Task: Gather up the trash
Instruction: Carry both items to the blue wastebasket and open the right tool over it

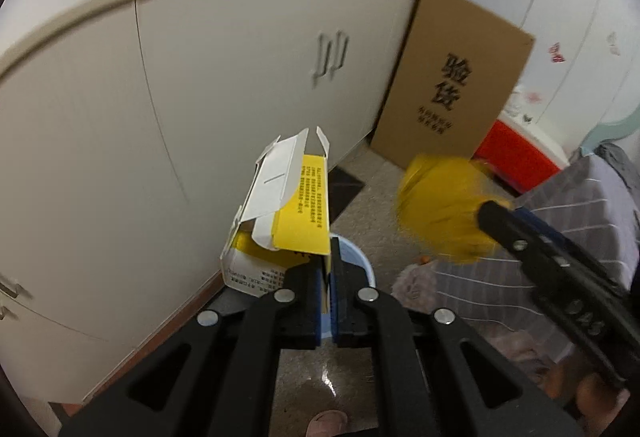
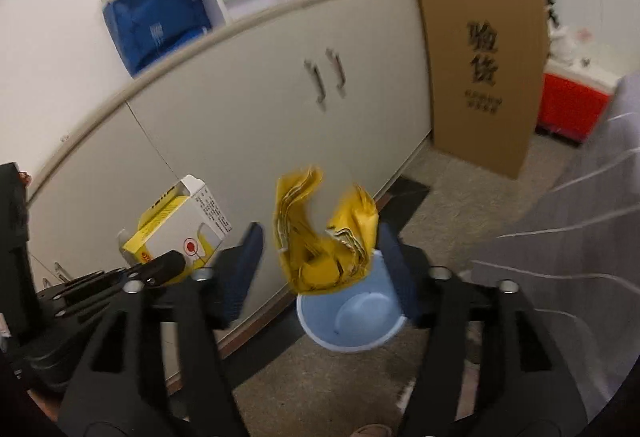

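Left wrist view shows the left gripper [image 1: 325, 265] closed tightly on a yellow and white carton [image 1: 280, 221], with the two blue pads pressing its lower corner. The carton has its top flaps open and it stands up in front of the fingers, tilted a little to the left. Just behind the fingertips I can see a part of the rim of a light blue bucket [image 1: 356, 265], which stands on the speckled floor [image 1: 372, 205] near the beige cabinet [image 1: 180, 97].

From the right wrist view, the right gripper [image 2: 320, 249] has its fingers wide apart and they hold nothing. Between them, a crumpled yellow wrapper [image 2: 324, 237] is in the air, blurred, directly above the bucket [image 2: 352, 321], and I cannot tell if it touches the rim. The inside of the bucket looks bare where it is visible. In the same view the carton [image 2: 180, 229] is at the left, held by the left gripper [image 2: 164, 265] beside the cabinet door.

A flat brown cardboard sheet [image 2: 480, 65] with black characters leans upright against the end of the cabinet. A red box [image 2: 572, 105] is on the floor further right. A grey striped cloth [image 1: 580, 205] is at the right side.
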`<control>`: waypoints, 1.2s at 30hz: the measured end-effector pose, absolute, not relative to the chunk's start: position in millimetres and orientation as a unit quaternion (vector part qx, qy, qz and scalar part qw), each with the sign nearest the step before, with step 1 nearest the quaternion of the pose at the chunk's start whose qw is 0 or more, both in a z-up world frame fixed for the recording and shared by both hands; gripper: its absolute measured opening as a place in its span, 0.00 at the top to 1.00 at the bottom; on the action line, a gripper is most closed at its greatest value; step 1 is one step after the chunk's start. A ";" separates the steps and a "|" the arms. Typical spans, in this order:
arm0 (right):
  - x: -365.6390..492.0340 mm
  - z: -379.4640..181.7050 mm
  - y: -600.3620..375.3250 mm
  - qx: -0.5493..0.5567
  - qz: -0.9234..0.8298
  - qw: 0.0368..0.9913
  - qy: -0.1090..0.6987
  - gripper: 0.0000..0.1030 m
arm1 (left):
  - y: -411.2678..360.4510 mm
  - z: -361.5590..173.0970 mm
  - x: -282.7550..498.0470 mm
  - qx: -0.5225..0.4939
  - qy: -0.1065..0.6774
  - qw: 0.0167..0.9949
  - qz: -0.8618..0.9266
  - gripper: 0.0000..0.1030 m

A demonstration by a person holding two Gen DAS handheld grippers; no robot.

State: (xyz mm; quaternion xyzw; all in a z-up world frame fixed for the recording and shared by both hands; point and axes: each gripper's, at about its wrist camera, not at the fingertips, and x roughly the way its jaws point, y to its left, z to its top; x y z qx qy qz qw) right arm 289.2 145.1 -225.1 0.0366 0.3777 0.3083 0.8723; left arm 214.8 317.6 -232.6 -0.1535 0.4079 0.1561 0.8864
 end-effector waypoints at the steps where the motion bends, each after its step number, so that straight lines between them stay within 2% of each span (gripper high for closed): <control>1: 294.7 -234.2 149.4 0.032 0.299 0.871 0.388 0.39 | 321.0 -237.9 218.5 -0.157 0.414 0.883 0.157 0.97; 3: 296.7 -245.8 152.1 0.040 0.296 0.865 0.404 0.38 | 325.8 -247.9 223.9 -0.166 0.423 0.878 0.152 0.97; 5: 294.8 -255.2 149.0 0.045 0.291 0.861 0.414 0.32 | 326.9 -257.6 228.6 -0.167 0.430 0.875 0.147 0.97; 14: 298.6 -267.6 138.8 0.037 0.253 0.868 0.426 0.29 | 312.2 -288.4 250.4 -0.165 0.457 0.865 0.121 0.97; 27: 303.2 -248.4 123.1 0.046 0.214 0.895 0.389 0.27 | 311.2 -283.4 285.4 -0.162 0.452 0.870 0.110 0.95; 28: 303.7 -247.0 122.8 0.048 0.214 0.895 0.388 0.27 | 314.2 -283.5 288.2 -0.169 0.450 0.870 0.114 0.87; 29: 303.9 -245.3 121.3 0.050 0.213 0.896 0.386 0.27 | 319.6 -284.4 293.4 -0.179 0.456 0.863 0.127 0.74; 30: 303.4 -244.5 120.6 0.050 0.212 0.897 0.384 0.27 | 324.7 -285.6 297.6 -0.189 0.464 0.854 0.140 0.36; 31: 303.7 -243.5 119.2 0.050 0.211 0.898 0.384 0.27 | 327.5 -285.5 298.4 -0.196 0.463 0.853 0.143 0.25; 36: 301.6 -241.3 115.0 0.052 0.206 0.898 0.386 0.26 | 324.1 -280.4 289.8 -0.198 0.458 0.856 0.137 0.25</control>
